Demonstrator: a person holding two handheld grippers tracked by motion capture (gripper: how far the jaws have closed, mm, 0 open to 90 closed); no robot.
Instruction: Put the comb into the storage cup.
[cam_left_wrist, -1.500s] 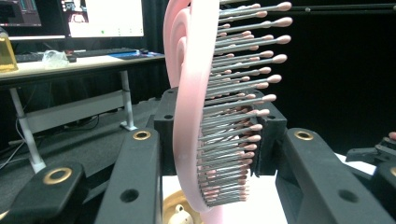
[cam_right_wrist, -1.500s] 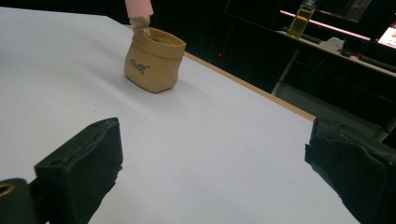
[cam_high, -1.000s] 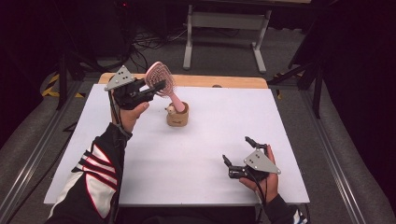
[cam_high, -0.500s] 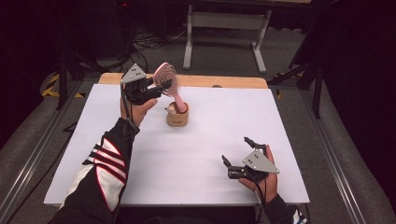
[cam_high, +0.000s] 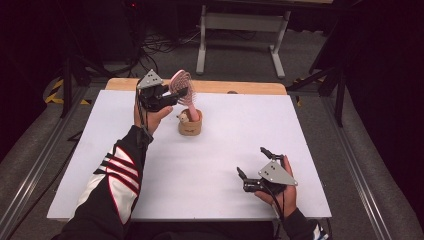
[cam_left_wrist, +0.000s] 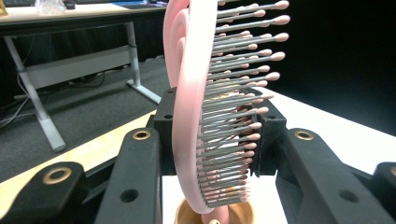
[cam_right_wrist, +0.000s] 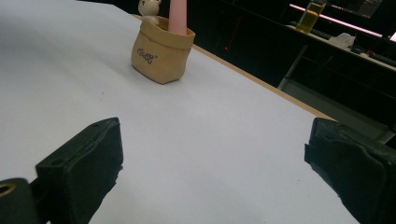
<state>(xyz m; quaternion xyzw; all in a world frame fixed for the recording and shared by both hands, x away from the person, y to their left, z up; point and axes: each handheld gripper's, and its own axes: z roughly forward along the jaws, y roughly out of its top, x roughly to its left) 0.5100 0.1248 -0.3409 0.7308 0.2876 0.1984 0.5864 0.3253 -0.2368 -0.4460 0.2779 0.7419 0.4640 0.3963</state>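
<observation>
Held the pink hairbrush (cam_high: 180, 86) tight by its head in the left gripper (cam_high: 167, 96) so its handle stood down in the little tan pot (cam_high: 190, 123), while resting the right gripper (cam_high: 252, 176) wide open, well away from that pot.

Pink hairbrush (cam_left_wrist: 196, 93) clamped between black tongs (cam_left_wrist: 210, 140), handle apparently in wooden cup (cam_left_wrist: 187, 217).

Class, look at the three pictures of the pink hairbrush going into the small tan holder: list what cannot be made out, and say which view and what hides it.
- Hairbrush handle tip: hidden inside the tan holder in all three views.
- Brush head: cut off by the top edge in the right gripper view.
- Lettering on the holder: too small to read.
- Small figure in the holder: cut by the top edge.
- Left tongs pads: mostly covered by the brush they clamp.
</observation>
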